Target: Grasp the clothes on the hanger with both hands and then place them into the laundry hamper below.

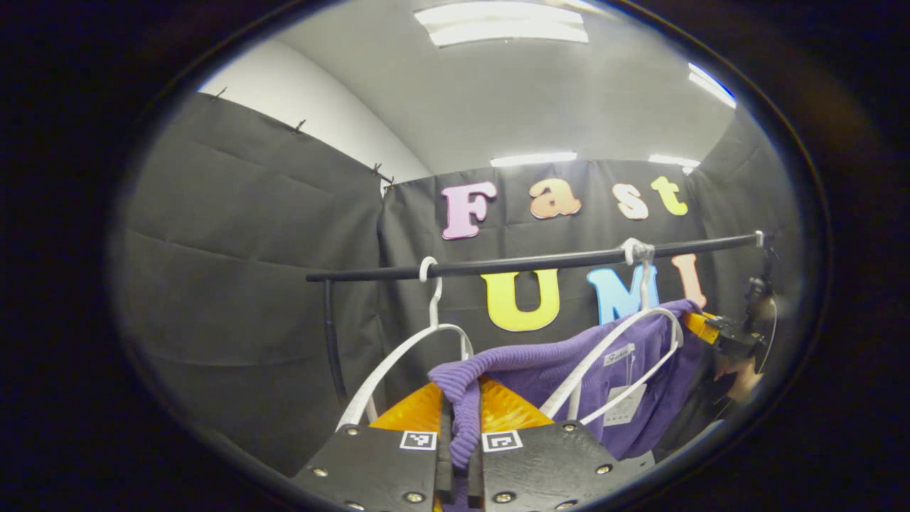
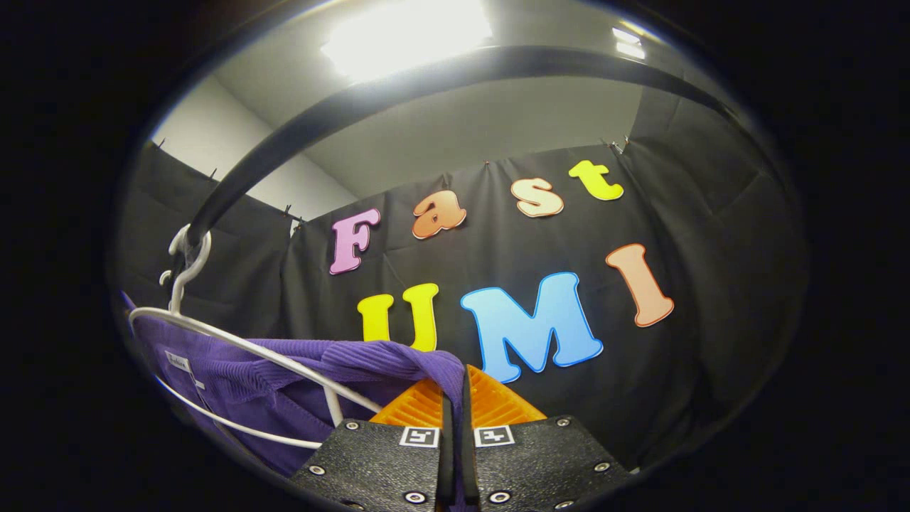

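The purple sweater hangs below the black rail, draped on a white hanger. My left gripper pinches its ribbed edge between both fingers; my right gripper clamps another fold likewise.

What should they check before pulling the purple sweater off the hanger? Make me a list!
1. Left gripper pinching the purple sweater: ok, a fold of knit sits between its closed fingers.
2. Right gripper pinching the sweater: ok, the cloth drapes into its closed fingers.
3. Sweater free of the white hanger: not ok, it hangs over that hanger's arm.
4. Hanger hooked on the black rail: ok.
5. Second white hanger out of the way: cannot tell, it hangs close beside the left gripper.
6. Hamper ready below: cannot tell.
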{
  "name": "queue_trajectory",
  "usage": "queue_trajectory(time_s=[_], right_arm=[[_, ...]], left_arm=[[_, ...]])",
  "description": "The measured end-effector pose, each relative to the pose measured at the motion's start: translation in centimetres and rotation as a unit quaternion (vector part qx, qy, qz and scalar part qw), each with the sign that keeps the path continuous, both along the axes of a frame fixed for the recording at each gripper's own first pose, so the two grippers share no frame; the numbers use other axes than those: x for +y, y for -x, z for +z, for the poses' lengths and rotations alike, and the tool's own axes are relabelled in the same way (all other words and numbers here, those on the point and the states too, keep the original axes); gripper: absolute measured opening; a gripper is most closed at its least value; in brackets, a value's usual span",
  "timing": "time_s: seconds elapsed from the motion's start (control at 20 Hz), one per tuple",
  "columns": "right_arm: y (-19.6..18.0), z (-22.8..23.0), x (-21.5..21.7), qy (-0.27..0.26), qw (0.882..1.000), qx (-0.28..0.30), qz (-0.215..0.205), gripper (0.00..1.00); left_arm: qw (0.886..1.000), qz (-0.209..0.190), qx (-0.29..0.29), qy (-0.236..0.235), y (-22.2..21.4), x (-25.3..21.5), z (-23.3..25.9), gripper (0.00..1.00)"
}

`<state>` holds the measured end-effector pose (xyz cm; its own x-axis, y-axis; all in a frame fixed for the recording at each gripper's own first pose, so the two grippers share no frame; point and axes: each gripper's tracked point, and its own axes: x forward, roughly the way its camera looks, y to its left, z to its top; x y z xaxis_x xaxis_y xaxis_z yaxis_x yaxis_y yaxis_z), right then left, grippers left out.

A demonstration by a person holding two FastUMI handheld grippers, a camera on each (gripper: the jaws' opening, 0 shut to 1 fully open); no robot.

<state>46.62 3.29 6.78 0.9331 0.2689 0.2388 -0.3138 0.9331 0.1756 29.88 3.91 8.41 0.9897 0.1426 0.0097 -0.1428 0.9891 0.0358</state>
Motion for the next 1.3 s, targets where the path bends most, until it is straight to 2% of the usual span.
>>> queue_trajectory(time_s=[0.1, 0.3, 0.35, 0.4, 0.6, 0.65, 0.7, 0.8, 0.85, 1.3], right_arm=[[-0.3, -0.8, 0.4, 0.012, 1.000, 0.001, -0.001, 0.04], [-2.0, -3.5, 0.4, 0.000, 0.999, 0.043, 0.006, 0.04], [-2.3, -4.2, 0.3, -0.002, 0.999, 0.053, 0.006, 0.04], [-2.3, -4.8, 0.2, -0.003, 0.998, 0.061, 0.007, 0.04], [-2.3, -7.5, 0.3, 0.002, 0.996, 0.093, 0.016, 0.04], [-2.0, -8.2, 0.4, 0.002, 0.995, 0.101, 0.019, 0.04], [-1.5, -8.8, 0.4, 0.001, 0.994, 0.109, 0.022, 0.04], [-0.7, -9.9, 0.7, 0.005, 0.993, 0.117, 0.027, 0.04], [-0.2, -10.4, 0.7, 0.010, 0.992, 0.121, 0.027, 0.04], [4.3, -12.5, 1.4, 0.033, 0.987, 0.151, 0.036, 0.04]], left_arm=[[1.000, -0.001, 0.011, 0.003, -0.2, 0.0, -0.7, 0.08], [0.999, -0.029, 0.018, 0.037, -1.3, -0.7, -2.5, 0.08], [0.998, -0.035, 0.020, 0.044, -1.1, -1.0, -2.8, 0.13], [0.998, -0.040, 0.020, 0.046, -1.0, -1.3, -3.0, 0.08], [0.997, -0.052, 0.027, 0.048, -0.8, -1.6, -3.9, 0.08], [0.997, -0.055, 0.031, 0.047, -0.4, -1.4, -4.5, 0.04], [0.997, -0.055, 0.036, 0.045, 0.1, -1.3, -5.0, 0.04], [0.997, -0.052, 0.049, 0.040, 1.1, -1.1, -6.0, 0.12], [0.996, -0.051, 0.052, 0.041, 1.6, -1.1, -6.4, 0.08], [0.996, -0.051, 0.061, 0.050, 5.6, -1.9, -9.2, 0.13]])
